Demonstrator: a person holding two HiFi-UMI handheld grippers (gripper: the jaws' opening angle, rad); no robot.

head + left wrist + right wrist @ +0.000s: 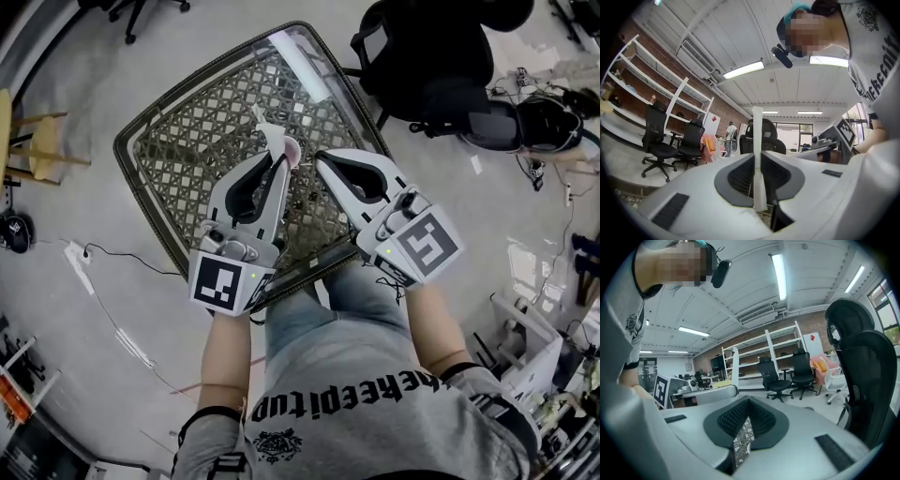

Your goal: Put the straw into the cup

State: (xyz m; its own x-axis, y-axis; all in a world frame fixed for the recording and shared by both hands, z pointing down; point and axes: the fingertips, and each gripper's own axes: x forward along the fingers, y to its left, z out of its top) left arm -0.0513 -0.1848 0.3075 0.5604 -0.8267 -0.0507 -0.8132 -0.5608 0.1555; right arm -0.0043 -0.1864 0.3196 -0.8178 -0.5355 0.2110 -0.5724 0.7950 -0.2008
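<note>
Clamped upright in the left gripper (278, 159) (758, 157): a thin white paper-wrapped straw (268, 129) (758, 136). Jaws closed tight on its lower part, most of its length standing free above the pads. Visible from the right gripper view as well, the straw (735, 363) rising pale beside the other tool.

Right gripper (321, 161) (747, 405): jaws brought together, nothing between them, only a sliver of lattice showing through below. Held just beside the left one, tips near each other, both above the dark woven lattice table (122, 148).

No cup to be made out in any view (only a small pinkish patch (293, 150) by the jaw tips in the head view, too small to identify). So: straw in hand, not in a cup, insertion judged not yet done.

Possible trouble from here:
- Pivoting in the grip. Held low on a narrow line of pad, with a long free end above, so likely to swing on any quick tilt and arrive at the rim off-angle.
- Buckling or creasing. A thin, soft tube, easily kinked if pushed down against a rim or lid rather than through an opening.
- Knocking a light cup over, especially with the right gripper empty and steadying nothing.
- Dropping. Once loosened too soon, likely to fall onto the table and roll away.
- Paper sleeve apparently on, so likely to snag at a tight opening.
</note>
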